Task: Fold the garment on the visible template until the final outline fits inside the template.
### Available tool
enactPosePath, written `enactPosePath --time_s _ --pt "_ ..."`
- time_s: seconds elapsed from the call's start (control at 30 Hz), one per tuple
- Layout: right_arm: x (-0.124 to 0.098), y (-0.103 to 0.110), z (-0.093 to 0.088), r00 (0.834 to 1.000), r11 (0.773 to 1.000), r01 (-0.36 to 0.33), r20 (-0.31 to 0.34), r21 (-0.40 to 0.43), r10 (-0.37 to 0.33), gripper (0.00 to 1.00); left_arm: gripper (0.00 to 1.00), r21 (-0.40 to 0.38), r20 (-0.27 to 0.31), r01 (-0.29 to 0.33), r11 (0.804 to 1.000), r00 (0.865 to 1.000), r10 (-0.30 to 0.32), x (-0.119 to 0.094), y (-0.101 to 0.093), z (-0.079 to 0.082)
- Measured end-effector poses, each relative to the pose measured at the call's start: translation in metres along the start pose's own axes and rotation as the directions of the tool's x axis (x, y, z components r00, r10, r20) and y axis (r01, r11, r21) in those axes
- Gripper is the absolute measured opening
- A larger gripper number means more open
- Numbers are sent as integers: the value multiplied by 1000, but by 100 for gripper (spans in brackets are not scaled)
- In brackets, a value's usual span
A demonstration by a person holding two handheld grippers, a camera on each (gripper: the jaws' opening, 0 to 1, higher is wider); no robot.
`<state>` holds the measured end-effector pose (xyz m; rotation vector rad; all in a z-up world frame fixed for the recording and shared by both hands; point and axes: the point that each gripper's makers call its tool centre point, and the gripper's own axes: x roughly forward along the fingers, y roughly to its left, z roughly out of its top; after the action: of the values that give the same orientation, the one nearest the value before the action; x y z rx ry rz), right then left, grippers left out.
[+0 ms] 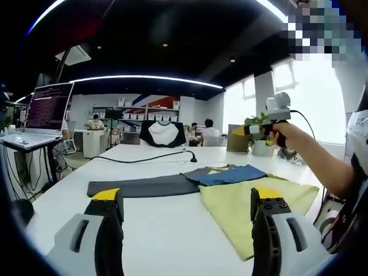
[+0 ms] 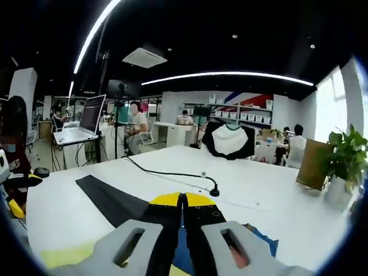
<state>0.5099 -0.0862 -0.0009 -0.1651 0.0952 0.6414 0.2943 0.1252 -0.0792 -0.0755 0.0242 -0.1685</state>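
A yellow-green sheet (image 1: 253,208) lies flat on the white table (image 1: 167,241), at the right of the left gripper view. A folded blue cloth (image 1: 233,174) rests on its far edge. The blue cloth meets a long dark grey cloth (image 1: 144,185) that stretches left. My left gripper (image 1: 187,195) hovers low over the table in front of them, open, with nothing between its jaws. A hand holds my right gripper (image 1: 253,130) high above the far side of the sheet. In the right gripper view my right gripper (image 2: 183,199) is shut and holds nothing. Under it lie the grey cloth (image 2: 109,198), the blue cloth (image 2: 263,241) and the sheet (image 2: 69,254).
A black cable (image 1: 144,159) with a small head (image 2: 214,191) crosses the table behind the cloths. A potted plant (image 2: 345,155) and a brown box (image 2: 313,164) stand at the far right. A laptop (image 1: 43,112) sits on a stand at the left. People sit at desks behind.
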Motion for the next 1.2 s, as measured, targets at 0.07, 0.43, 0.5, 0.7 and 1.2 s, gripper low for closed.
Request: enactPosePath --time_s 0.07,0.43,0.5,0.7,1.2 --pt "-12 -10 5 1000 1000 22 22 3 -22 0 95 -1 7 1 1000 1000 -1 1 -1 1" --pt "-81 -71 17 973 975 217 82 -35 -214 0 95 20 20 57 998 998 -57 18 -18 11" --pt "-93 -78 20 968 973 232 101 -18 -229 0 95 25 23 62 998 998 -63 20 -20 12" --pt "-124 -92 19 957 966 258 135 -5 -255 0 95 39 33 78 996 996 -79 25 -27 18" --pt "-178 -111 -20 948 954 300 109 14 -299 3 96 54 59 63 997 996 -67 31 -22 31"
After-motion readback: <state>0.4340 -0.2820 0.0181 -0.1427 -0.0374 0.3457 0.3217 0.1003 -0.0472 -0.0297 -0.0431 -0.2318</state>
